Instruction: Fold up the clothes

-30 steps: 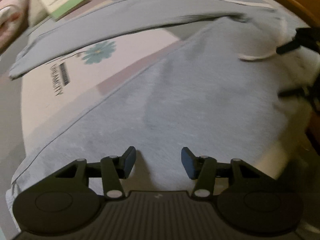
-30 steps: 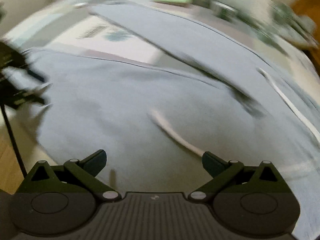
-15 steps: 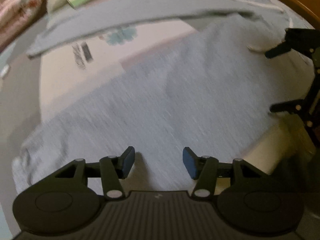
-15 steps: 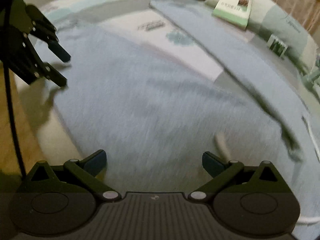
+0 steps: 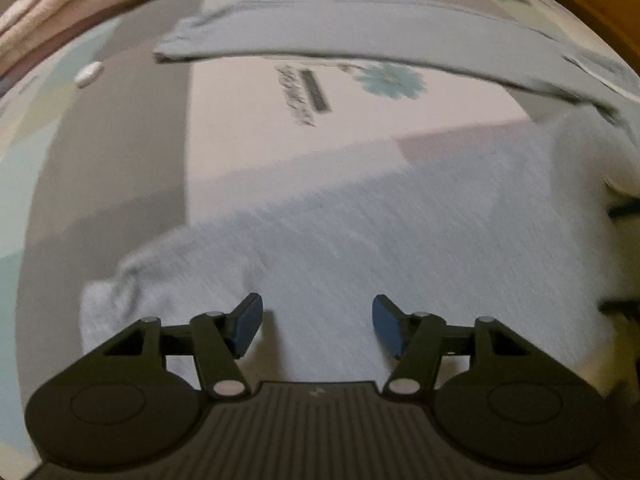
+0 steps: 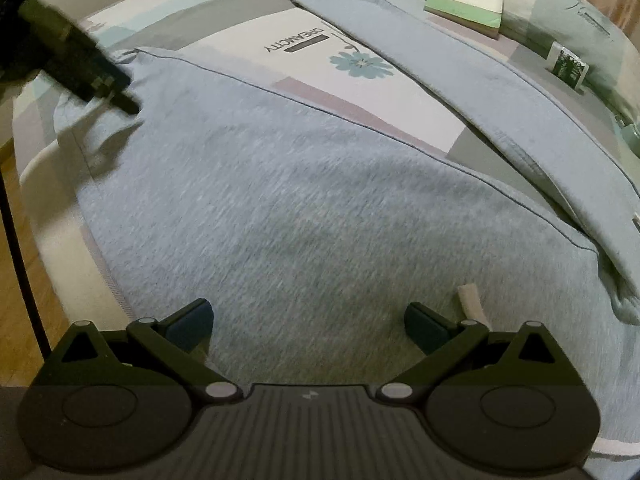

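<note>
grey trousers point(image 6: 304, 208) lie spread on the bed point(image 6: 304, 92), both legs laid apart and flat, with no fold visible. left tool point(image 5: 318, 322) and right tool point(image 6: 308, 322) hover wide and hold nothing over the near leg; all folding appears left.

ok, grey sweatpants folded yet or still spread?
Spread. The grey sweatpants lie flat on the bed, both legs splayed apart, no layer doubled over. Both tools open above the fabric.
</note>
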### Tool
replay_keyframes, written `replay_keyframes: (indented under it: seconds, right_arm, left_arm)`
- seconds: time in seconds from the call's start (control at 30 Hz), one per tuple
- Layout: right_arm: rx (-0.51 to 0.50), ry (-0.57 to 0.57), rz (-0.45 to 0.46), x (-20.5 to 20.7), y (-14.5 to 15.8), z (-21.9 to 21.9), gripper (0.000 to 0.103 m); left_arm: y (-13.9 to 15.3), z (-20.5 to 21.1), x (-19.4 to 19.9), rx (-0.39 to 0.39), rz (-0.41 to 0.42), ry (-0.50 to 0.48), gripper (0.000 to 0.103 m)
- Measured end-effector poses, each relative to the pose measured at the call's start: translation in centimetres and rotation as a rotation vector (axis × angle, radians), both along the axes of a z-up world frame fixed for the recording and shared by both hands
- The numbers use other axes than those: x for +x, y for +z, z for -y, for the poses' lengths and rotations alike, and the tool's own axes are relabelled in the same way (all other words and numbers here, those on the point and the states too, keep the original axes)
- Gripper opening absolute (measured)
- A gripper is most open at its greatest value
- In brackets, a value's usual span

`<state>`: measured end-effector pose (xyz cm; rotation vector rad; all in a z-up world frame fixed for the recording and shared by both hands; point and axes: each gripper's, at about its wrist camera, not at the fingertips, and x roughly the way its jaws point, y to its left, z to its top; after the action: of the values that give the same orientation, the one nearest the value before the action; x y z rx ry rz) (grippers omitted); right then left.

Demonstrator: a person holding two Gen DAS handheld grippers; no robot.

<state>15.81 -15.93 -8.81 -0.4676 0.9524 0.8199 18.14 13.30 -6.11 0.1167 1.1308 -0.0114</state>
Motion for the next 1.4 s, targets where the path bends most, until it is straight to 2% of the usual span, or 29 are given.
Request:
replay_keyframes:
  seconds: [0.1, 0.17, 0.23, 0.27, 0.3, 0.43, 0.57, 0.7, 0.83, 0.9, 0.97, 1.1, 1.3, 1.4]
  right_arm:
    - [0.000, 0.002, 0.000, 0.1, 0.1, 0.0, 0.103]
    - [-0.002, 0.005, -0.004, 0.1, 0.2, 0.0, 0.103]
    - [-0.006, 0.005, -0.007, 0.2, 0.2, 0.0, 0.103]
    - [-0.008, 0.005, -0.008, 0.2, 0.2, -0.1, 0.103]
    - [-0.010, 0.005, -0.009, 0.2, 0.2, -0.1, 0.103]
    - [-0.019, 0.003, -0.012, 0.3, 0.3, -0.3, 0.103]
    - [-0.019, 0.010, -0.014, 0.3, 0.3, -0.3, 0.103]
    - [-0.019, 0.023, -0.015, 0.4, 0.3, -0.2, 0.103]
    - [-0.029, 0.034, -0.021, 0.5, 0.5, -0.2, 0.103]
    - [-0.039, 0.039, -0.028, 0.8, 1.0, -0.5, 0.103]
    - [-0.013, 0.041, -0.020, 1.2, 1.9, -0.8, 0.103]
    - [0.059, 0.013, 0.028, 3.2, 3.7, -1.9, 0.103]
    - [0.054, -0.062, 0.030, 6.5, 2.1, -4.1, 0.103]
    - [0.046, -0.077, 0.026, 7.5, 1.5, -5.3, 0.103]
  left_arm:
    - [-1.1, -1.9, 0.0, 0.022, -0.022, 0.054, 0.066]
    - [-1.3, -3.6, -1.1, -0.006, -0.033, 0.120, 0.071]
    - [-0.9, -4.4, -1.6, -0.003, -0.053, 0.162, 0.070]
    - [-0.5, -4.3, -1.5, 0.002, -0.054, 0.169, 0.063]
    - [-0.1, -4.0, -1.3, -0.005, -0.040, 0.175, 0.062]
    - [1.2, -1.4, 0.5, -0.080, 0.028, 0.102, 0.065]
    - [0.0, 0.9, 3.4, -0.182, 0.043, 0.071, 0.065]
    - [-1.2, 1.3, 4.3, -0.125, 0.063, 0.047, 0.067]
    - [-0.7, -0.2, 4.3, -0.079, 0.064, 0.079, 0.069]
    - [-0.2, -0.7, 4.2, -0.053, 0.053, 0.095, 0.065]
    - [0.6, -1.0, 3.6, -0.034, 0.058, 0.089, 0.065]
    - [1.2, -1.3, 1.2, -0.038, 0.035, 0.092, 0.067]
    - [-0.7, -1.8, -2.2, -0.046, -0.023, 0.154, 0.067]
    - [-1.1, -2.1, -3.1, -0.062, -0.007, 0.185, 0.071]
